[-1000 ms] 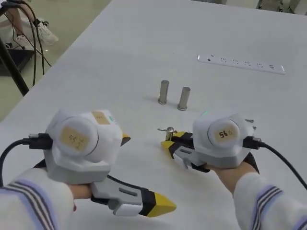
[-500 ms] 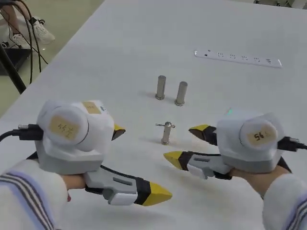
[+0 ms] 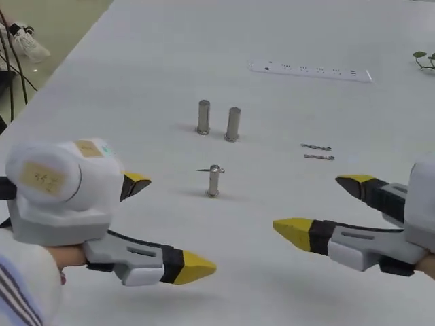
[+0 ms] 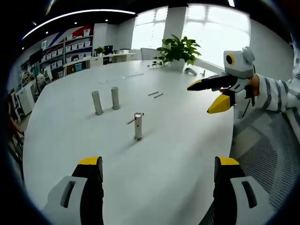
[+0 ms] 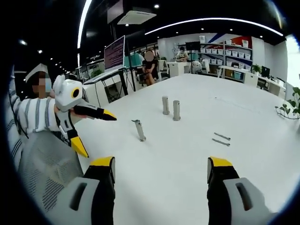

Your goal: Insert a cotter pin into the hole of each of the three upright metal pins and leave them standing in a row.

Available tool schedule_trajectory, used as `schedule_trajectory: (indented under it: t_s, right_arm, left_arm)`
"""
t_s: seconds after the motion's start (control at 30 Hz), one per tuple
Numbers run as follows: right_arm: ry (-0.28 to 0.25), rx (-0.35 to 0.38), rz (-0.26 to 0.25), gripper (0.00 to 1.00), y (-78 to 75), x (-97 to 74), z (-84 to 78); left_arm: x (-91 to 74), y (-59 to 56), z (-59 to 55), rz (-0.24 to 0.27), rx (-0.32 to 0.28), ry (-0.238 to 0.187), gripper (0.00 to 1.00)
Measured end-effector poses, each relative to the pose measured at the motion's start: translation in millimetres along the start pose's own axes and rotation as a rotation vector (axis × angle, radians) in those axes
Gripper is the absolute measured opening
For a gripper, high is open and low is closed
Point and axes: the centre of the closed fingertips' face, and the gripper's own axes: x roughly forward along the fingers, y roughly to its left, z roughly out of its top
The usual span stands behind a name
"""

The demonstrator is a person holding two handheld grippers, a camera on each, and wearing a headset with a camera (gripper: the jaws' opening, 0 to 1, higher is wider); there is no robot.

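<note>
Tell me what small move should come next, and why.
Probably bring the right gripper over to the loose cotter pins and pick one up. The front metal pin already carries a cotter pin, the two rear metal pins look bare, and that gripper is open, empty and nearer them.

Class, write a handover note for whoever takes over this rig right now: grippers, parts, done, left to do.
Left hand-held gripper: open, empty. Right hand-held gripper: open, empty.
Near metal pin stands with a cotter pin through its top: done.
Behind it stand two bare metal pins; two loose cotter pins lie to their right.
Left: fit both, then line up all three.
</note>
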Motion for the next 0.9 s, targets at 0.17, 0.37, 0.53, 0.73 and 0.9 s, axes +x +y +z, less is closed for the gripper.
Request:
schedule_trajectory:
  t_s: [0.17,0.37,0.53,0.73,0.9]
  right_arm:
    - [-0.015,0.08,-0.048,0.88,-1.6,-10.3,-8.6]
    - [0.086,0.115,-0.075,0.98,0.1,-16.4,-37.0]
    - [0.082,0.147,-0.078,0.98,1.9,-21.3,-41.3]
    - [0.072,0.149,-0.088,0.98,-0.2,-24.1,-39.9]
    - [0.069,0.169,-0.093,0.98,0.0,-26.4,-41.2]
  left_arm:
    - [-3.5,6.9,5.4,0.011,0.006,-0.007,0.98]
    - [-7.3,15.7,14.1,0.024,-0.005,-0.029,0.98]
    - [-8.3,24.5,28.0,0.027,-0.022,-0.071,0.98]
    - [-4.0,42.5,50.4,0.037,-0.023,-0.102,0.91]
    - [3.3,62.0,74.2,0.069,0.013,-0.115,0.9]
